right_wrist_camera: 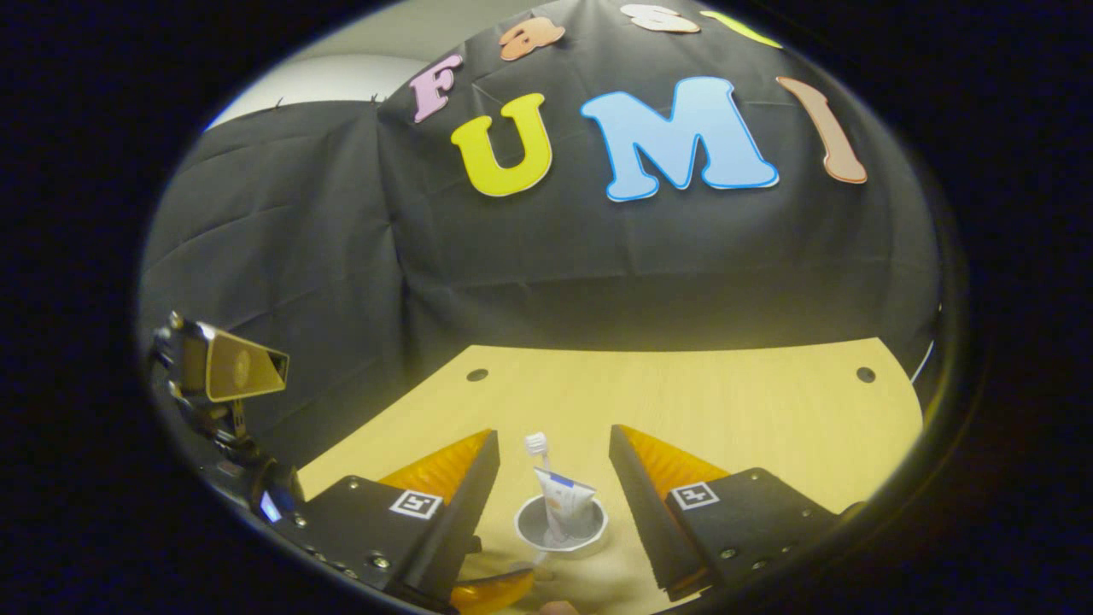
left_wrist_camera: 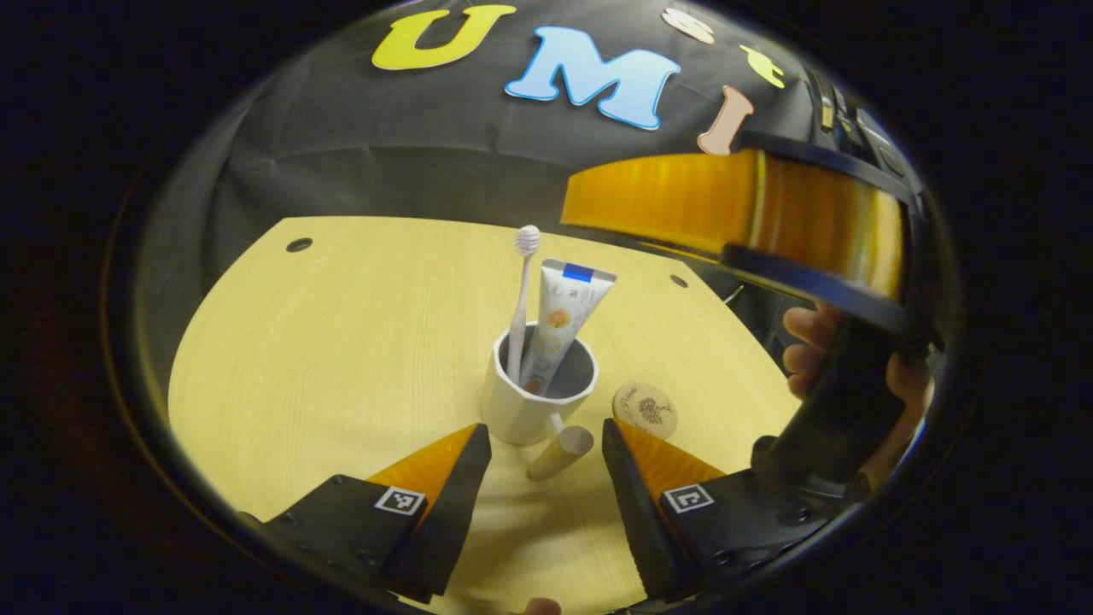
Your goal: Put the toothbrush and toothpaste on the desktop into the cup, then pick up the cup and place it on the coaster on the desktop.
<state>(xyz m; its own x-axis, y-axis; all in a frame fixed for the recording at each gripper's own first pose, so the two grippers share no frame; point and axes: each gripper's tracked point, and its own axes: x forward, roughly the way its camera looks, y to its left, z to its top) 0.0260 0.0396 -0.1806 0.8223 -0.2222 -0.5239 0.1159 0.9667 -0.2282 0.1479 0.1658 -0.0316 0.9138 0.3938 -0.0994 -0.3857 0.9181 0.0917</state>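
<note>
A white cup (left_wrist_camera: 534, 401) stands on the wooden table (left_wrist_camera: 341, 342), with a white toothbrush (left_wrist_camera: 523, 290) and a toothpaste tube (left_wrist_camera: 565, 320) upright inside it. Its wooden handle (left_wrist_camera: 559, 453) points toward me and lies between the fingers of my open left gripper (left_wrist_camera: 542, 440). The round wooden coaster (left_wrist_camera: 645, 410) lies flat just right of the cup, apart from it. In the right gripper view, my right gripper (right_wrist_camera: 553, 444) hangs open above the cup (right_wrist_camera: 561, 528), where the toothbrush (right_wrist_camera: 536, 444) and the tube (right_wrist_camera: 565, 506) stick up between its fingers without touching them.
The right gripper's orange body (left_wrist_camera: 734, 205), held by a hand (left_wrist_camera: 811, 342), hangs high on the right in the left gripper view. The left gripper's unit (right_wrist_camera: 230, 367) stands at the left edge of the right gripper view. The table (right_wrist_camera: 726, 410) has small holes (left_wrist_camera: 299, 245) near its far corners.
</note>
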